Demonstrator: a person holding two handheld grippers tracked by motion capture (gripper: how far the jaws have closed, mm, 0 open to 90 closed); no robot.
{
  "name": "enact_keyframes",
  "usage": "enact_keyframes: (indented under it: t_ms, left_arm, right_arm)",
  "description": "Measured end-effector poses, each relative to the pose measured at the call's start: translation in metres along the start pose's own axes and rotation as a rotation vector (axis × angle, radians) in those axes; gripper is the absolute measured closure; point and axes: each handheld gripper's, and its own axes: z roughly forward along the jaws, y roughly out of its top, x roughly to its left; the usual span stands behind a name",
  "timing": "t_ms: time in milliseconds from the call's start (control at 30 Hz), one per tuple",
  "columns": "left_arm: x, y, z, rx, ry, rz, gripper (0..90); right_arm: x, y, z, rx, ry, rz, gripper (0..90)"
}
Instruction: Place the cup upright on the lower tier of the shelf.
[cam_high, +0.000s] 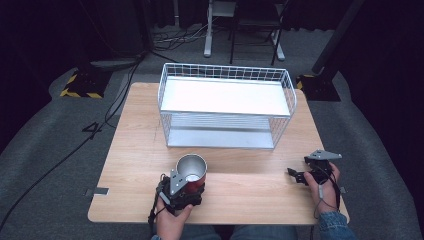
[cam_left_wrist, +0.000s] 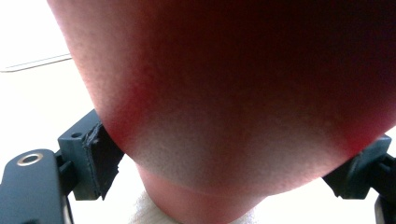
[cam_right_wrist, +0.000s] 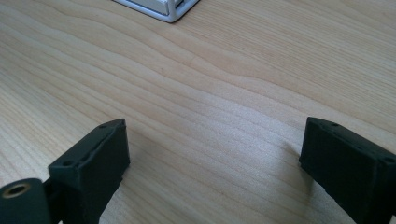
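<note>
L gripper (cam_high: 189, 187) has its jaws clamped on the red cup (cam_high: 192, 171), upright near the table (cam_high: 135, 150) front edge, just left of mid. R gripper (cam_high: 300, 176) sits w/ jaws wide apart, holding nothing, near the front right corner. Wire rack (cam_high: 226, 105) stands toward the back edge.

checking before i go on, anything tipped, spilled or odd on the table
Nothing stands out. The cup stands upright in the left claw, no spill around it. The rack sits square on the table. The right claw is open over bare wood.
</note>
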Motion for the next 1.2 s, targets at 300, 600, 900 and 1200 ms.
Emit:
enact_keyframes:
  t_ms: [300,600,900,1200]
  left_arm:
    - [-0.002,0.001,0.001,0.002,0.018,0.001,15.1]
    - [-0.003,0.003,0.0,0.012,-0.007,0.017,15.7]
    - [-0.006,0.013,-0.004,0.001,-0.039,0.023,15.8]
    - [-0.007,0.035,-0.01,-0.012,-0.073,0.059,15.8]
  right_arm:
    - [0.0,0.0,0.0,0.0,0.001,0.0,8.4]
    - [0.0,0.0,0.0,-0.001,0.0,0.001,8.3]
    - [0.0,0.0,0.0,-0.001,-0.001,0.001,8.3]
    - [0.0,0.0,0.0,0.0,0.003,0.002,7.7]
